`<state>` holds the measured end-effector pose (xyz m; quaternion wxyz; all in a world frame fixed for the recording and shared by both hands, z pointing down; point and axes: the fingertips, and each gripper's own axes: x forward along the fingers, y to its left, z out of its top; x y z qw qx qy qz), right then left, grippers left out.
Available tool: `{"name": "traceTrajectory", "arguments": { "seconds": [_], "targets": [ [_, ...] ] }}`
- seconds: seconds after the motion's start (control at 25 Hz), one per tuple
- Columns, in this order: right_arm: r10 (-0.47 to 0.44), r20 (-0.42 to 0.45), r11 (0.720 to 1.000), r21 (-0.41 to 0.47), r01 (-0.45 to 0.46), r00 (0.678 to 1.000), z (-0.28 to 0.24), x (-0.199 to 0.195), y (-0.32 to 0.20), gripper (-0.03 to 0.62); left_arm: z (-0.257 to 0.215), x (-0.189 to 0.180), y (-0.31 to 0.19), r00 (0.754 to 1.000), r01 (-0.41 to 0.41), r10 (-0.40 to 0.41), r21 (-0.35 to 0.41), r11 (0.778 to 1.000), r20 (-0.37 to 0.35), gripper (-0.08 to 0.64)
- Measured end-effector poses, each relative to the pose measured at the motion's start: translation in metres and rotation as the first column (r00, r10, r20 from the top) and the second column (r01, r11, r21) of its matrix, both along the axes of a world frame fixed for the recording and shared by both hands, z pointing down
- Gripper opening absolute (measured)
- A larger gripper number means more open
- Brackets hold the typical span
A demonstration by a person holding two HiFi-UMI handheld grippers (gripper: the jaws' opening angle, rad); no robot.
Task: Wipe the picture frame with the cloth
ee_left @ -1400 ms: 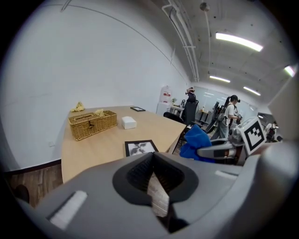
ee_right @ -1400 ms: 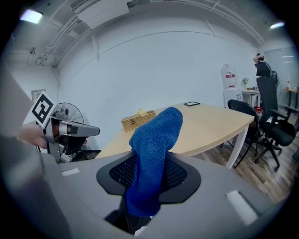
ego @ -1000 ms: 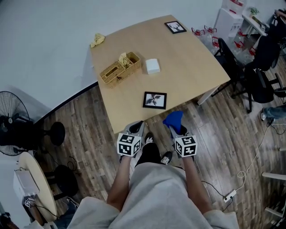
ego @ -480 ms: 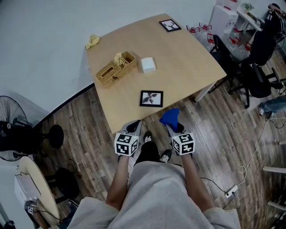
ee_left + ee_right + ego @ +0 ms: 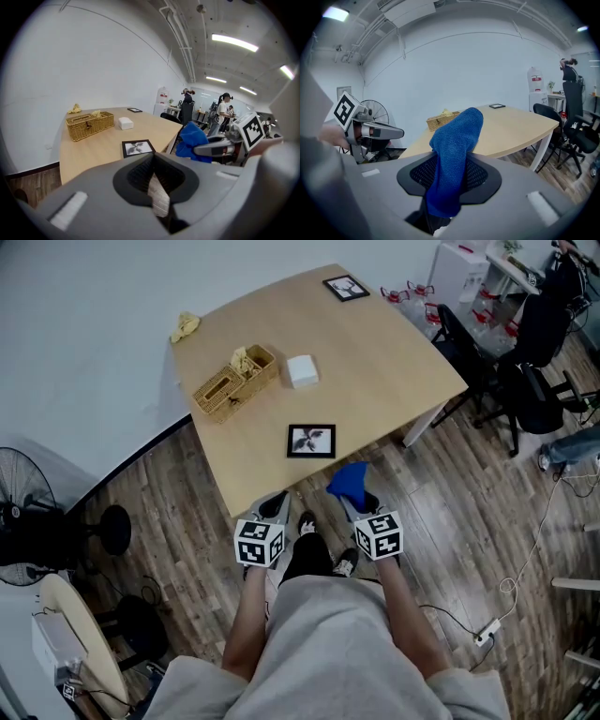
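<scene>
A picture frame (image 5: 311, 441) lies by the table's (image 5: 384, 352) near edge; behind it, a wicker basket (image 5: 234, 382) sits left of a small box (image 5: 301, 370); another frame (image 5: 346, 287) occupies the far corner.

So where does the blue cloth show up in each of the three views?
Head view: blue cloth lower centre, in the right gripper.
Left gripper view: right of centre, mid-height.
Right gripper view: dead centre, clamped between the jaws.
Shared landmark: the wicker basket, seen in all three.
</scene>
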<state>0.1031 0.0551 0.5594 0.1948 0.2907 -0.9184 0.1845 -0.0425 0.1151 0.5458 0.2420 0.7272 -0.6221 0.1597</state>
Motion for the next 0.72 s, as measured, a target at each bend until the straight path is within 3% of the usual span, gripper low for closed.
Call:
{"name": "traceTrajectory", "arguments": {
  "seconds": [0.72],
  "targets": [
    [-0.005,-0.017,1.000,-0.008,0.005,1.000,0.004,0.003,0.005,0.129,0.011,-0.001,0.006,1.000,-0.012,0.012,-0.036,0.999,-0.011,0.052]
  ]
}}
